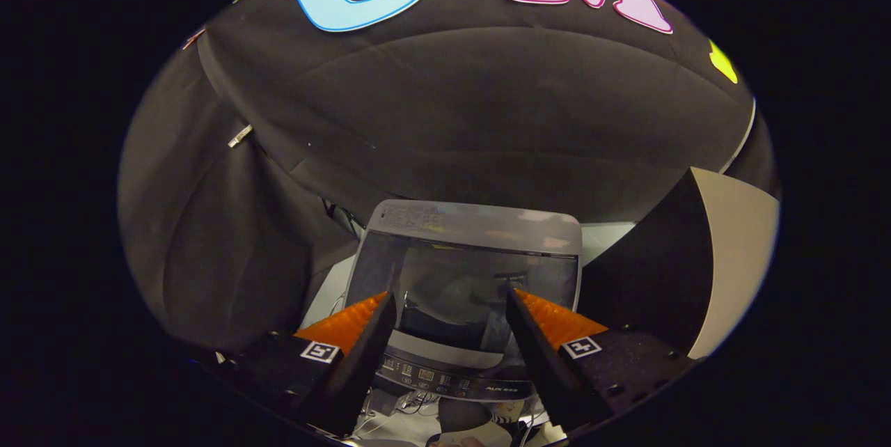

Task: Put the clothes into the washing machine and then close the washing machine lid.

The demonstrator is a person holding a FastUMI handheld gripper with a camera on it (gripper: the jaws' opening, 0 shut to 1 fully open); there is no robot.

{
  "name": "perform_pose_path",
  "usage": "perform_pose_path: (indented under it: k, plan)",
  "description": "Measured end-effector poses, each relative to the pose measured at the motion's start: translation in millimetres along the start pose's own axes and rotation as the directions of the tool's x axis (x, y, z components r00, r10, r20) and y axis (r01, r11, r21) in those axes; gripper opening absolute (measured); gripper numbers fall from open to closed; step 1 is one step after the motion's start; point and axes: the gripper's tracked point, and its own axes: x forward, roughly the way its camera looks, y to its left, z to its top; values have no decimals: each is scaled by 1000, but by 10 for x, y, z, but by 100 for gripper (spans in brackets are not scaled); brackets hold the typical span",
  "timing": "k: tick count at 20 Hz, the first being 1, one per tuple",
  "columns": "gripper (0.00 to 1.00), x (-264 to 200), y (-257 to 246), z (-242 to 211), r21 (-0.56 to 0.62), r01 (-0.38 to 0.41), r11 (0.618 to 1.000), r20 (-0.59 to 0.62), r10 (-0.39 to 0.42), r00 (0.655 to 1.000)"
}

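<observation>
Gripper [449, 308]: fingers spread wide, holding nothing. Washing machine [463, 294] sits below and just ahead of the fingers, at twelve o'clock from them: a boxy grey top-loader with rounded corners. Its lid [452, 287] is smooth, tinted, see-through and lies flat. The control panel [445, 379], a curved glossy strip, shows between the fingers. Black cloth wall [452, 106], creased, beyond.

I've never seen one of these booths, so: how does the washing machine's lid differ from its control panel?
The lid is large, tinted and see-through, lying shut over the tub; the control panel is a narrow opaque strip with small buttons. The lid lies beyond the fingertips of the open gripper; the control panel sits nearer, low between the fingers. Both belong to the top of the washing machine.
</observation>
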Motion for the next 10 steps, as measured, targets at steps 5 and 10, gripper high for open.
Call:
perform_pose_path:
  k: [5, 10]
  plan:
    - [100, -167, 42, 100, -18, -28, 999, 90, 29, 996]
    - [100, -655, 19, 222, -46, -40, 998, 230, 49, 972]
